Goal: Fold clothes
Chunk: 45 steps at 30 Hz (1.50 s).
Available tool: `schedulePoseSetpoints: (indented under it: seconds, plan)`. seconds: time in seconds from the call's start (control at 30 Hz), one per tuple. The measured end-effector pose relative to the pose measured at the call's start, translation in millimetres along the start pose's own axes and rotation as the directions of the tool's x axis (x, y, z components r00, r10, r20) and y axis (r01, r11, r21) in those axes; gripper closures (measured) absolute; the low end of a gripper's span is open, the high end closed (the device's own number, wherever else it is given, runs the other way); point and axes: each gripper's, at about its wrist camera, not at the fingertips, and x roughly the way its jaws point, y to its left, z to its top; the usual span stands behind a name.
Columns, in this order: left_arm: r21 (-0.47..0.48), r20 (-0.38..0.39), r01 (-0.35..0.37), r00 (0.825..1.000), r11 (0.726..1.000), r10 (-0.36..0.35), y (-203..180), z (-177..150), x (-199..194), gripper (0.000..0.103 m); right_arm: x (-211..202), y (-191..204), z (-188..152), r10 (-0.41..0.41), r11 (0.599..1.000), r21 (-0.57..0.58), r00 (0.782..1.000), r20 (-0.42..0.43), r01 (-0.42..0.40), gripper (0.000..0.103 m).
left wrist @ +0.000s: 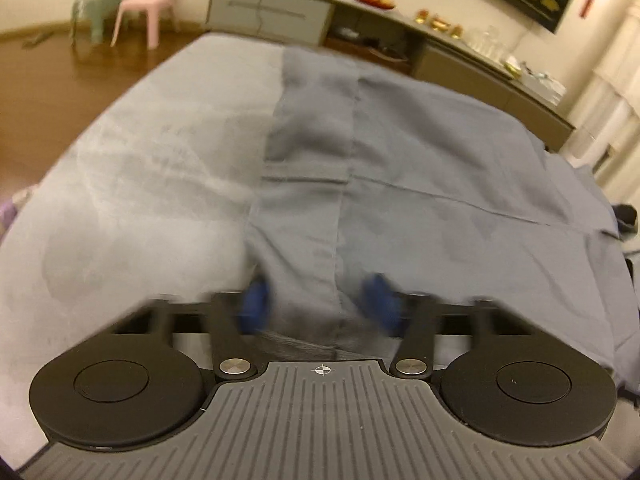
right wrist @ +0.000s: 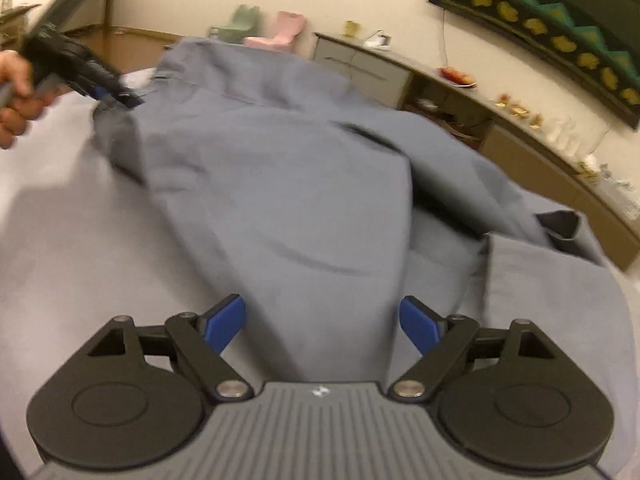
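Note:
A grey-blue garment [left wrist: 360, 152], trousers by the look of the seams, lies spread on a bed with a grey sheet [left wrist: 132, 184]. In the left wrist view, my left gripper [left wrist: 319, 306] is open, its blue pads [left wrist: 256, 304] blurred and wide apart, with a strip of the cloth running between them. In the right wrist view the garment [right wrist: 280, 184] stretches from upper left down to my right gripper [right wrist: 321, 323], which is open with cloth lying between its pads [right wrist: 224, 322]. The left gripper [right wrist: 124, 98] shows at the garment's far corner, held by a hand [right wrist: 14, 96].
A low grey sideboard [left wrist: 280, 12] with dishes and glasses runs along the far wall. A pink chair [left wrist: 148, 4] and a green chair [left wrist: 96, 8] stand on the wooden floor [left wrist: 60, 64] beyond the bed. A dark cloth piece [right wrist: 560, 224] lies at the right.

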Motion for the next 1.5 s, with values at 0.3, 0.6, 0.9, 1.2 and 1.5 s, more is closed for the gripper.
schedulePoseSetpoints:
  seconds: [0.3,0.6,0.9,1.2,1.5]
  plan:
    - [-0.201,0.289,0.122,0.955,0.972,-0.06,22,30,-60,0.103,-28,-116,-37,-0.344,0.891,0.294,0.937,-0.057,0.345,0.017]
    - [-0.228,0.294,-0.017,0.952,0.974,0.086,27,27,-74,0.103,-39,-99,-55,-0.16,0.952,0.26,0.987,-0.022,0.16,0.014]
    - [-0.224,0.242,-0.092,0.959,0.97,0.147,28,17,-63,0.103,-13,-18,-36,0.094,0.996,0.007,0.992,-0.083,-0.093,0.095]
    - [-0.282,0.253,-0.164,0.938,0.945,0.238,-2,18,-49,0.103,-96,-176,-39,-0.325,0.869,0.388,0.946,-0.019,0.306,0.098]
    - [-0.24,0.263,-0.208,0.926,0.948,0.27,-52,11,-38,0.103,-67,-55,-36,-0.116,0.968,0.222,0.993,-0.008,0.115,0.016]
